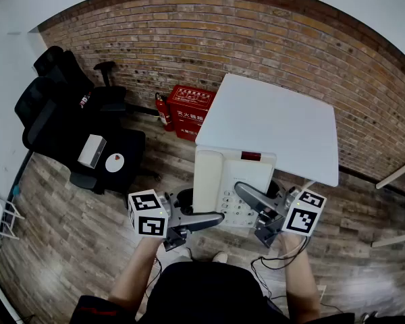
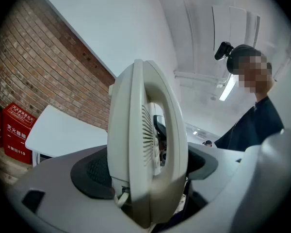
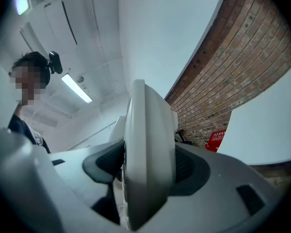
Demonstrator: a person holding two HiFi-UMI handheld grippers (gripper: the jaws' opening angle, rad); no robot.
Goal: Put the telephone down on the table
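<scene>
Left gripper (image 1: 214,217): clenched on the telephone (image 1: 223,177). In the left gripper view its dark pads (image 2: 93,171) pressed on both faces of the handset side, which stood edge-on between the jaws.
Right gripper (image 1: 248,198): also clamped on the telephone, on the keypad side. In the right gripper view the casing filled the gap between the jaws.
Telephone: hung between the two grippers, running ahead from both sets of jaws, keypad up and roughly level in the head view.
Table (image 1: 277,117): white top, ahead of both grippers. The telephone's far end overlapped its near edge in the head view. Whether it touched the top could not be told, though it looked to be held in the air.
Step in hand: carrying, judged from the two-sided grip and most of the body lying short of the table.
Next move: likely called for both grippers to go forward together until the whole base sat over the top, then to lower evenly and let go only once the base rested flat.
Caution: the grips sat at the telephone's near end, so the far end could dip if one side led.
</scene>
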